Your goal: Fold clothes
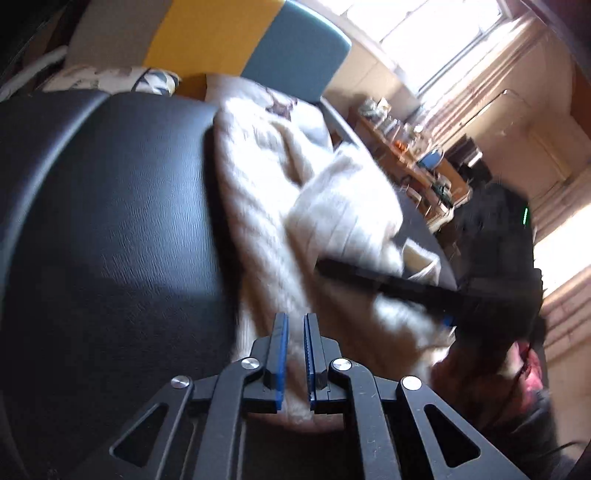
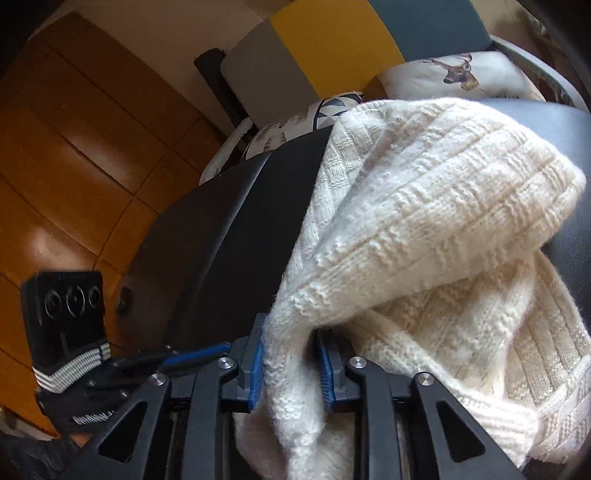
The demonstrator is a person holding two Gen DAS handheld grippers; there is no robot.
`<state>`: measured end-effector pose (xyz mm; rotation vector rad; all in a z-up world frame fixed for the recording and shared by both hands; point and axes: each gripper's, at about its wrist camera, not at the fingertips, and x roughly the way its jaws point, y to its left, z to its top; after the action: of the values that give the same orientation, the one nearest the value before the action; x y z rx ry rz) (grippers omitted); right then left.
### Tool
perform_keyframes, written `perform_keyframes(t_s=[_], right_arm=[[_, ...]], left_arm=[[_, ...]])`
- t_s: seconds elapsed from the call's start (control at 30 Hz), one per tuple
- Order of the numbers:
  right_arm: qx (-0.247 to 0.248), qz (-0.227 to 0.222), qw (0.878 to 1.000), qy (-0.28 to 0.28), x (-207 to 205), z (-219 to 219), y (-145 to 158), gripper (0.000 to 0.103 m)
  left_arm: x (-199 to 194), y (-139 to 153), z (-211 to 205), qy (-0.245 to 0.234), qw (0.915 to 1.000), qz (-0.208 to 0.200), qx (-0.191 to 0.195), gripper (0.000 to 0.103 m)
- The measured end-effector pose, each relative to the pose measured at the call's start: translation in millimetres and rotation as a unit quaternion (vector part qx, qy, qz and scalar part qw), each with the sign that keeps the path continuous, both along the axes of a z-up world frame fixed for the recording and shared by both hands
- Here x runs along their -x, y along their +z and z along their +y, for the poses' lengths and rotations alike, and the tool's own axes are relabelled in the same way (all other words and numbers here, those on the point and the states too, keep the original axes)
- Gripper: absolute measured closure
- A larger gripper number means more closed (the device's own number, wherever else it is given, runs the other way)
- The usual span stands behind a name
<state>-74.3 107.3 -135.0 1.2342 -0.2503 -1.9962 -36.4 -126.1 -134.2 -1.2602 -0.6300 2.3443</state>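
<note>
A cream knitted sweater [image 1: 266, 192] lies bunched on a black leather surface [image 1: 110, 221]. My left gripper [image 1: 294, 325] hovers over the sweater's near edge with its blue pads almost together and nothing between them. In the right wrist view it shows at the lower left [image 2: 221, 349], just off the sweater's edge. My right gripper [image 2: 291, 354] has a thick fold of the sweater [image 2: 424, 221] between its jaws. The fold lies against the left pad [image 2: 256, 369], with a dark gap beside the right pad, so the hold looks loose. From the left wrist view its black finger [image 1: 369, 280] is blurred.
The leather surface [image 2: 240, 221] ends at a rounded edge above a wooden floor [image 2: 74, 147]. Behind it stand a grey, yellow and teal sofa back [image 1: 207, 33] and a deer-print cushion [image 2: 461, 74]. A cluttered wooden desk [image 1: 406, 155] stands under a bright window.
</note>
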Motion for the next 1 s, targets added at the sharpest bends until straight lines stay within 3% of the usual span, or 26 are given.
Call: perform_keyframes(t_s=[0.13, 0.2, 0.3, 0.5, 0.67, 0.77, 0.83, 0.87, 0.9, 0.97, 1.0], right_arm=[[-0.077, 0.089, 0.993, 0.022, -29.1, -7.8, 13.2, 0.071], [-0.093, 0.113, 0.989, 0.033, -43.6, -3.7, 17.9, 0.069], [-0.088, 0.125, 0.988, 0.023, -59.4, 11.5, 22.6, 0.069], [-0.054, 0.126, 0.991, -0.013, -83.9, 43.1, 7.2, 0.069], [-0.045, 0.099, 0.994, -0.022, -106.2, 70.4, 6.1, 0.068], [-0.053, 0.071, 0.996, -0.027, -106.7, 74.8, -4.6, 0.053], [-0.061, 0.056, 0.996, -0.034, -104.8, 75.0, -14.6, 0.028], [-0.067, 0.062, 0.995, -0.043, -103.7, 72.8, -17.4, 0.025], [-0.073, 0.068, 0.994, -0.049, -102.7, 70.0, -20.1, 0.019], [-0.094, 0.079, 0.992, -0.036, -102.2, 58.2, -23.0, 0.008], [-0.106, 0.085, 0.99, -0.027, -102.6, 52.1, -23.6, 0.001]], left_arm=[[12.9, 11.3, -2.4, -0.025, 0.9986, -0.004, -0.046, 0.085], [14.3, 23.9, 9.3, -0.034, 0.9978, -0.011, -0.057, 0.066], [16.3, 44.5, 17.2, -0.041, 0.9966, 0.0, -0.072, 0.051], [28.8, 41.1, 76.1, -0.068, 0.9971, -0.03, -0.018, 0.05], [25.0, 12.0, 94.0, -0.073, 0.9939, -0.079, -0.022, 0.05], [28.2, 0.9, 98.6, -0.064, 0.9924, -0.098, -0.037, 0.05], [29.1, -2.9, 97.4, -0.053, 0.9914, -0.104, -0.059, 0.05], [30.8, -6.0, 95.1, -0.042, 0.9895, -0.115, -0.078, 0.042], [32.6, -9.2, 92.8, -0.031, 0.9868, -0.126, -0.097, 0.026], [34.1, -13.5, 86.9, -0.009, 0.982, -0.138, -0.128, 0.024], [33.9, -12.4, 86.0, -0.005, 0.9827, -0.137, -0.124, 0.024]])
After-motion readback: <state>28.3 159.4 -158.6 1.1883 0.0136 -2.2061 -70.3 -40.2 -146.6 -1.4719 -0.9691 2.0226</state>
